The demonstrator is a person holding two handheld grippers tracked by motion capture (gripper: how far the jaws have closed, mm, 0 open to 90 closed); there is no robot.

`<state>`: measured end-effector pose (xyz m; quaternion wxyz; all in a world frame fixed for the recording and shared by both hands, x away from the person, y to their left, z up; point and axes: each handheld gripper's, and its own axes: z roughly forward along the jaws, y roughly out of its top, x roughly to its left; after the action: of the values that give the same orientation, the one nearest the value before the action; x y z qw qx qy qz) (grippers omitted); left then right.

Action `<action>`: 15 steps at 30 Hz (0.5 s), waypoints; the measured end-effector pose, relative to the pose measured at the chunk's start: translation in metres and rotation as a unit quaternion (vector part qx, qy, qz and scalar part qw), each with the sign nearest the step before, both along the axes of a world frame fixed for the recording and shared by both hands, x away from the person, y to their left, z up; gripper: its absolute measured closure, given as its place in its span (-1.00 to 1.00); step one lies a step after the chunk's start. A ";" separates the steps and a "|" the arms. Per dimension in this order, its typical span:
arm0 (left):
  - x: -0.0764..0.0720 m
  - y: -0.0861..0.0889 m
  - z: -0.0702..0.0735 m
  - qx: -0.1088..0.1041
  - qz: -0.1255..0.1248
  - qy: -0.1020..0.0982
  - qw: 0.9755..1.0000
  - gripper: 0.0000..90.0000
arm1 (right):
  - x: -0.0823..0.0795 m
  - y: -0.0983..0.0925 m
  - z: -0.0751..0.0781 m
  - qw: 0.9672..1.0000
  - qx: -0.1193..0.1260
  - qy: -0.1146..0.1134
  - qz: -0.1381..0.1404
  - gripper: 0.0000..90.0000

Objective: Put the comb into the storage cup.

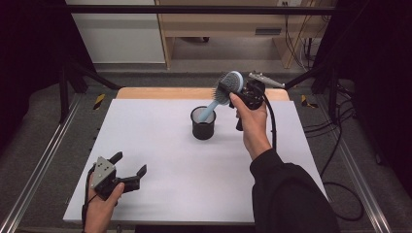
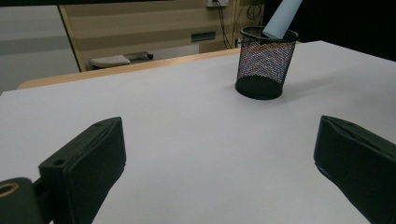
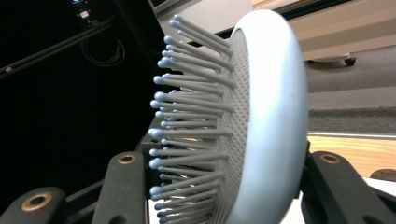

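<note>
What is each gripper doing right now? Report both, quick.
Left gripper: open, holding nothing, low over the table.
Right gripper: shut on the hairbrush, its handle in the black cup.

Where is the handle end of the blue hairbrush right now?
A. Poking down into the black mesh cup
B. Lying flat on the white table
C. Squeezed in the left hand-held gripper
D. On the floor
A: the hairbrush slants down with its handle inside the black mesh cup, while the right hand-held gripper clamps the bristled head.
</note>
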<state>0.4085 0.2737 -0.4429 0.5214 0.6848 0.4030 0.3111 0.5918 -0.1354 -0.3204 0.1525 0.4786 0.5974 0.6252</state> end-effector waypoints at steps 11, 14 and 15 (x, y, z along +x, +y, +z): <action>0.000 0.000 0.000 0.001 -0.001 0.000 1.000 -0.95 | 0.002 0.002 -0.004 1.000 -0.005 0.004 -0.002 0.13; 0.000 0.000 0.000 0.001 -0.001 0.000 1.000 -0.95 | 0.004 0.003 -0.007 1.000 -0.006 0.007 -0.004 0.13; 0.000 0.000 0.000 0.001 -0.001 0.000 1.000 -0.95 | 0.005 0.003 -0.008 1.000 -0.006 0.010 -0.005 0.13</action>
<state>0.4084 0.2733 -0.4429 0.5208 0.6861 0.4016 0.3109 0.5967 -0.1321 -0.3288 0.1524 0.4873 0.6000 0.6159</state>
